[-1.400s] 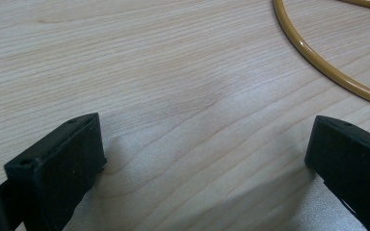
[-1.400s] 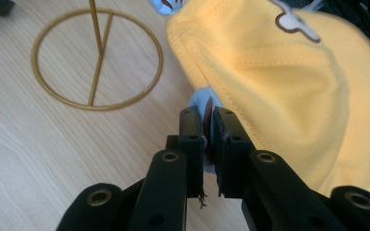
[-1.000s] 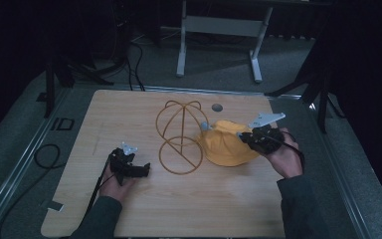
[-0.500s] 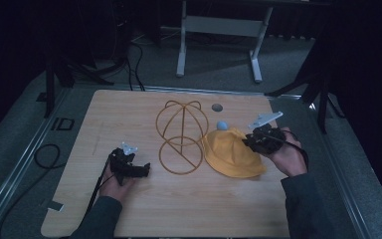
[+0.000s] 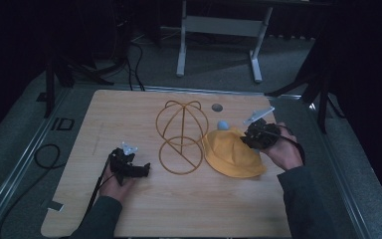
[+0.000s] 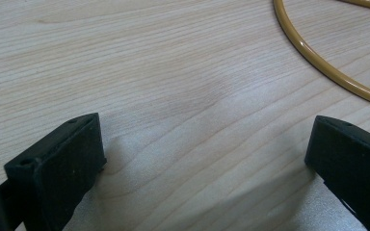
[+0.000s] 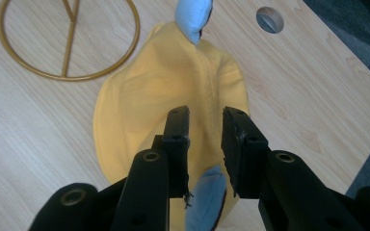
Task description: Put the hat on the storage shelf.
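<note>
A yellow hat [image 5: 231,157] with light-blue ears [image 5: 222,125] lies flat on the wooden table [image 5: 124,114], to the right of a gold wire hat stand [image 5: 181,134]. My right gripper [image 5: 248,141] hovers over the hat's right edge. Its jaws have just been opening and now stand a little apart with nothing pressed between them. In the right gripper view the hat [image 7: 139,110] spreads out below my right gripper [image 7: 205,122], with one blue ear [image 7: 192,14] beyond it and another [image 7: 207,199] under the jaws. My left gripper [image 5: 146,170] rests on the table left of the stand, open and holding nothing [image 6: 204,144].
The stand's round base ring [image 6: 327,67] curves just ahead of the left jaws; it also shows in the right gripper view [image 7: 67,43]. A round hole [image 5: 217,107] sits in the tabletop behind the hat. Dark cables and a metal frame stand on the floor beyond the table.
The hat, bunched up under the right gripper a second ago, has dropped and now lies spread on the table. The right gripper has drawn slightly right. The left hand has kept still.
</note>
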A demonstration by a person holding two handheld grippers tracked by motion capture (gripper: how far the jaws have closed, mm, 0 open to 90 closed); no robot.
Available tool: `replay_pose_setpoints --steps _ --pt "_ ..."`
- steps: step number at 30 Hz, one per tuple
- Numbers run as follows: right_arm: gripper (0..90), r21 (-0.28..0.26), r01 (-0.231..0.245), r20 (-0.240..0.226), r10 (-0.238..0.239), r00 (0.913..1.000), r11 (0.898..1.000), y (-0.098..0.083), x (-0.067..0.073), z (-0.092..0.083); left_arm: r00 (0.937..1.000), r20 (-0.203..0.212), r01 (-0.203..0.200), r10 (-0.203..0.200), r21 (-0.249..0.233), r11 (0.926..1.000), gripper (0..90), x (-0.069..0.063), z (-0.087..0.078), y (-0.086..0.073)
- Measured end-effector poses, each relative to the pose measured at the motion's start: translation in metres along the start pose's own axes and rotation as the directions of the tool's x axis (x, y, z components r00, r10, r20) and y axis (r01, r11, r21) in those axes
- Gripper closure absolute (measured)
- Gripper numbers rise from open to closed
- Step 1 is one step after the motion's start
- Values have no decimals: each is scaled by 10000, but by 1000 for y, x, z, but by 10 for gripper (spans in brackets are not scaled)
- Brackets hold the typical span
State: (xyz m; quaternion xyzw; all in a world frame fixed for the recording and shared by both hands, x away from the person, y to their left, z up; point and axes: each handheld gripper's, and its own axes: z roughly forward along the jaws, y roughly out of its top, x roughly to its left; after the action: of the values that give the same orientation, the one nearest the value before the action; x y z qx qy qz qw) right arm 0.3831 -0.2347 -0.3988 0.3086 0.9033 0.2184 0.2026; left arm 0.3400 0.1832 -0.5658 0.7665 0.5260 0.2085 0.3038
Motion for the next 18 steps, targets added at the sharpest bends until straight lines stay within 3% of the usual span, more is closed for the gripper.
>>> replay_pose_setpoints --steps 18 --pt "705 940 575 -264 -552 9981 9939 20 -6 12 10000 -5 1 -1 -13 10000 1 0 0 0"
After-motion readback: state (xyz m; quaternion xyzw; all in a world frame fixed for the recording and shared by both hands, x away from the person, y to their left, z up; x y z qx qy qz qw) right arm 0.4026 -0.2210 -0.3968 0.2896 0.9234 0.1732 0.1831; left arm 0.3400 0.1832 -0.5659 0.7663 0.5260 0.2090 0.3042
